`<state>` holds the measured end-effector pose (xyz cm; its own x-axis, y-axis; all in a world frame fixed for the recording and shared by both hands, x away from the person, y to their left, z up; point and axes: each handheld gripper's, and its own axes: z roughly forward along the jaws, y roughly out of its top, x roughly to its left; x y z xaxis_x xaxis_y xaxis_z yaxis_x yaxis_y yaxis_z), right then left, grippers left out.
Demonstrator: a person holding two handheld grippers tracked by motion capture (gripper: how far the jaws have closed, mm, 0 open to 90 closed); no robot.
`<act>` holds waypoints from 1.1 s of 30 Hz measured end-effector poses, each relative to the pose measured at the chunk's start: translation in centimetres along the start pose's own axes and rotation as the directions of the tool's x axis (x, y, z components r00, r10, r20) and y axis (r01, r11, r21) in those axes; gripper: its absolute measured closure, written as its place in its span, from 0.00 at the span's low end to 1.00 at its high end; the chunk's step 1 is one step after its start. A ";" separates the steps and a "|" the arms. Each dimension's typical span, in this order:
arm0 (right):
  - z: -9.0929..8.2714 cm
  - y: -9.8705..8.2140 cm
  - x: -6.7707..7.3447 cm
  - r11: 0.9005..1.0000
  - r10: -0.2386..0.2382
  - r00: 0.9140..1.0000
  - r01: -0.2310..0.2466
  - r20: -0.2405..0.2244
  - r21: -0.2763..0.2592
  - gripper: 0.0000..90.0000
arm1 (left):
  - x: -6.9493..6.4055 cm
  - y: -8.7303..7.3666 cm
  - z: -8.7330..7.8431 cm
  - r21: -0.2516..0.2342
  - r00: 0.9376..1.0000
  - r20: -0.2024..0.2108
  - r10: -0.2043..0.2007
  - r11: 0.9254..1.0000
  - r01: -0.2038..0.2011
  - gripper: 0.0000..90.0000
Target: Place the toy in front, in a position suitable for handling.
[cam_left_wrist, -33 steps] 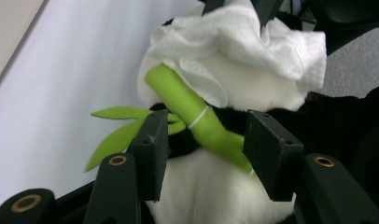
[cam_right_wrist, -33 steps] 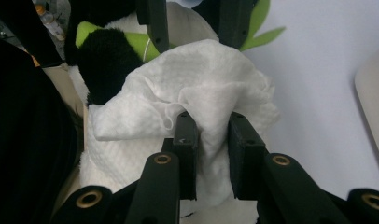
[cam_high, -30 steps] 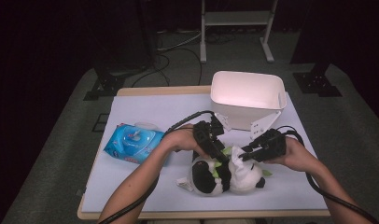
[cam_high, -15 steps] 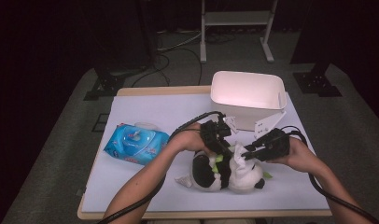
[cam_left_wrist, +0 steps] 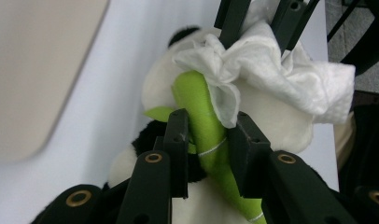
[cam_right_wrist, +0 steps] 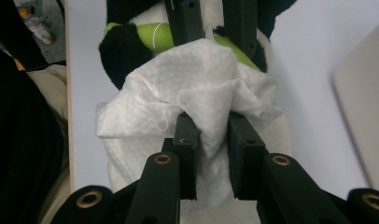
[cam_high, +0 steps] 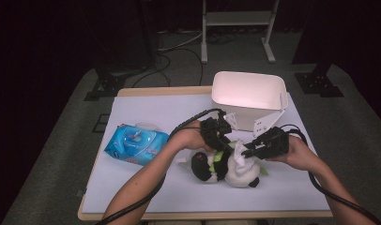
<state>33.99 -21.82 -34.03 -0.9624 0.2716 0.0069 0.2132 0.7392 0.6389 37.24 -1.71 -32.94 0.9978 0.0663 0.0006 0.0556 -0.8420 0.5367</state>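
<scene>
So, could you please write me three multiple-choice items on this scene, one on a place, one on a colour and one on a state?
1. Where does the blue pack of wet wipes lie relative to the black-and-white plush panda?
A left
B right
C inside the white plastic tub

2. What colour is the soft stalk in the left gripper?
A red
B green
C blue

3. What is the right gripper doing?
A hanging open
B clamping a white crumpled wipe
C clamping the tub

Answers: 1 A, the high view shows the pack at the left; 2 B, bright green between the pads; 3 B, the wipe is pinched.
</scene>
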 end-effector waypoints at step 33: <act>0.5 -0.5 0.7 1.000 0.010 0.999 -0.010 -0.033 -0.012 0.83 | -1.1 -1.1 -0.3 -0.056 0.998 0.054 -0.019 0.998 0.022 0.76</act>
<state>33.26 -21.68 -34.69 -0.9653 0.2581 0.0388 0.2210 0.7289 0.6480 36.02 -0.72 -33.24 0.9971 0.0532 -0.0547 0.0751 -0.8089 0.5831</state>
